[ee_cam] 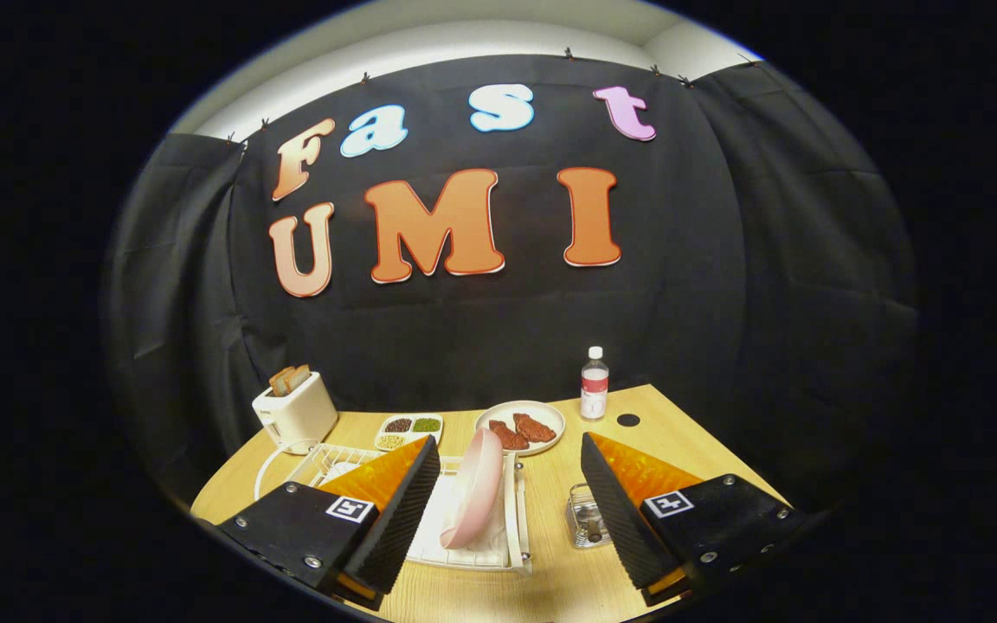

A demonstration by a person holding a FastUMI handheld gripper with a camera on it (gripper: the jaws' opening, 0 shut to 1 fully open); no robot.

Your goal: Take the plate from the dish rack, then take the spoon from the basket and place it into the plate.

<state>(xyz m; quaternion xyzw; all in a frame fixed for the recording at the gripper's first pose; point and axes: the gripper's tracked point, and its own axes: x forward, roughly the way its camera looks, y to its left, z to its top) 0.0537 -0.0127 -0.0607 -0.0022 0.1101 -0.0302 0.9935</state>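
A pink plate [476, 488] stands on edge in a white wire dish rack [511, 528] on the wooden table, just inside my left finger. My gripper [511, 484] hangs above the table with its fingers wide apart and nothing held between them. A small wire basket [587, 517] sits on the table right beside the inner face of my right finger, which covers part of it. I cannot make out the spoon in the basket.
A white toaster [295, 410] with bread stands at the back left. Behind the rack lie a divided tray of grains [408, 428] and a plate with meat pieces [521, 427]. A water bottle [594, 384] stands at the back right, near a dark round spot [628, 420].
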